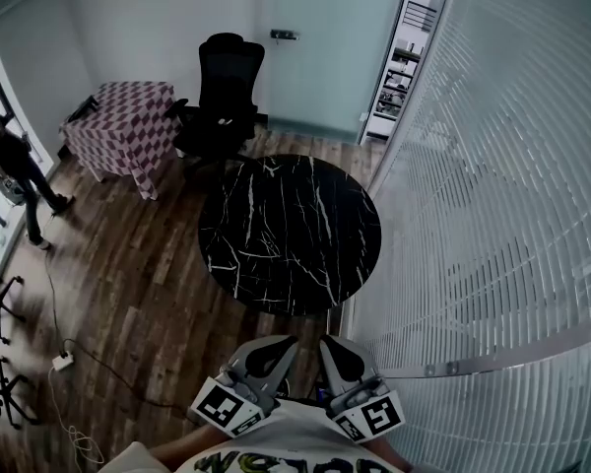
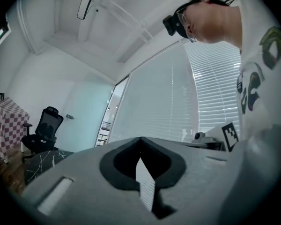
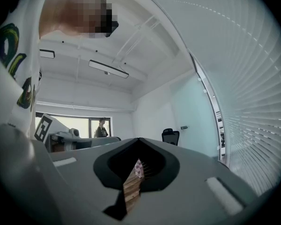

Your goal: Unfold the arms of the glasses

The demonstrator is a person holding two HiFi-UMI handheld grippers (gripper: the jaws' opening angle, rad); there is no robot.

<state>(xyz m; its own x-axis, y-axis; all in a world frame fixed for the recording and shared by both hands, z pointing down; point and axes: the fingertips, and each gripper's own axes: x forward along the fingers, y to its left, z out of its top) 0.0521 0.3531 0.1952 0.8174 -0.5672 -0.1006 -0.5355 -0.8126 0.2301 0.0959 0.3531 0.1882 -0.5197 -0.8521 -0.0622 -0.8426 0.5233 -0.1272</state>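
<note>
No glasses show in any view. The round black marble table (image 1: 289, 233) stands ahead of me with nothing on its top. Both grippers are held close to the person's chest at the bottom of the head view, tips pointing toward the table. My left gripper (image 1: 279, 344) (image 2: 140, 138) has its jaws together, with only a thin slit below the tips and nothing between them. Beside it, my right gripper (image 1: 331, 344) (image 3: 139, 139) is also shut and holds nothing. Each gripper's marker cube (image 1: 227, 409) faces the head camera.
A black office chair (image 1: 227, 87) stands behind the table, and a checkered-cloth table (image 1: 123, 126) lies at the back left. White blinds (image 1: 502, 215) line the right side. A person (image 1: 10, 166) stands at the far left. A cable with a power strip (image 1: 61, 363) lies on the wooden floor.
</note>
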